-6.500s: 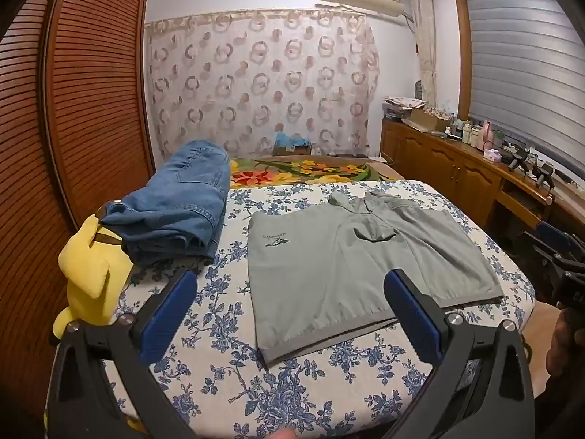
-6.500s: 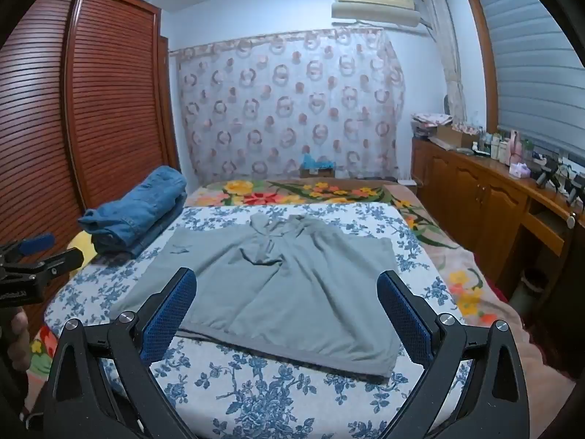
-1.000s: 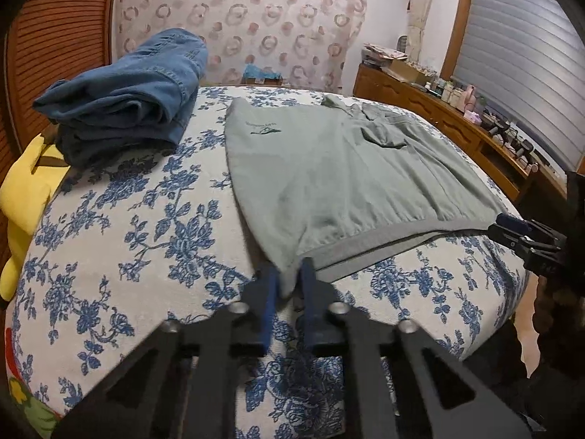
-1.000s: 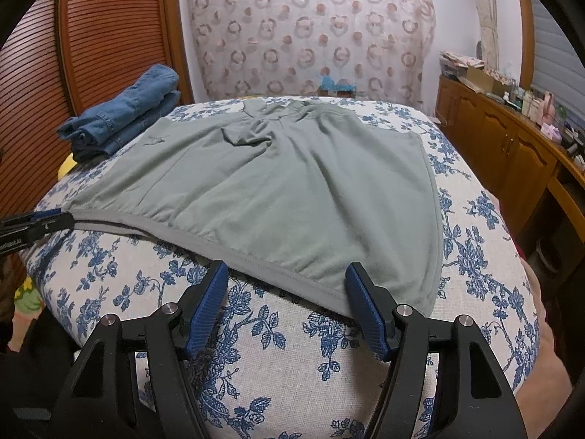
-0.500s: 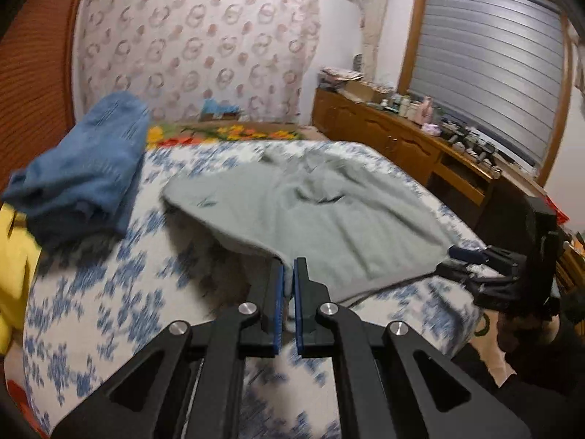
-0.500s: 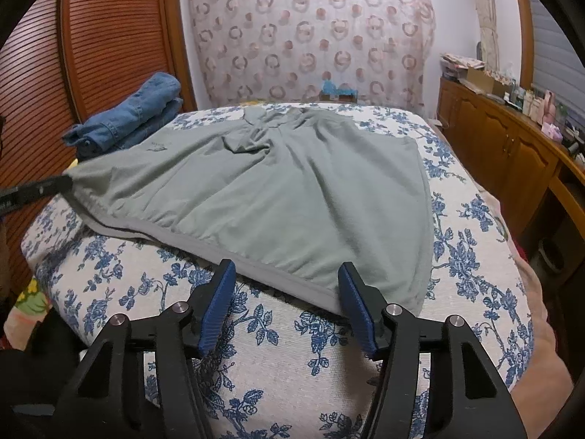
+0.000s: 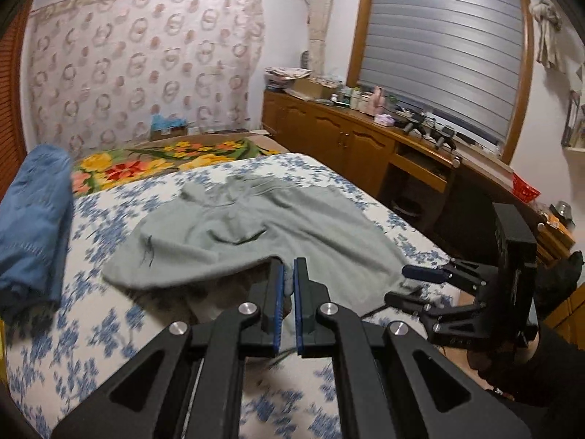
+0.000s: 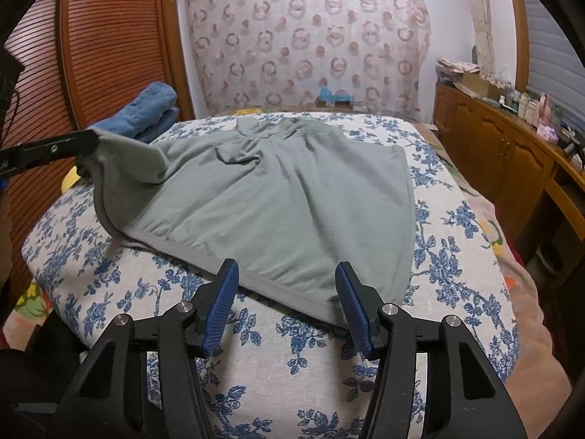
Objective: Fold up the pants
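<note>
Item: L gripper (image 7: 287,285) clamped on pants (image 8: 285,197) corner, R gripper (image 8: 287,311) jaws apart, closing round hem at 6 o'clock—you nip it, lift level.

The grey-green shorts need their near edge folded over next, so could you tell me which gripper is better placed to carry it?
Left. The left gripper is shut on the shorts, with that corner lifted off the bed. The right gripper is open, its jaws just closing, astride the hem, gripping nothing.

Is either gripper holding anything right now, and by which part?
Left gripper is shut on the grey-green pants at the near left waistband corner, lifted off the bed. Right gripper holds nothing; its jaws have been closing around the waistband.
</note>
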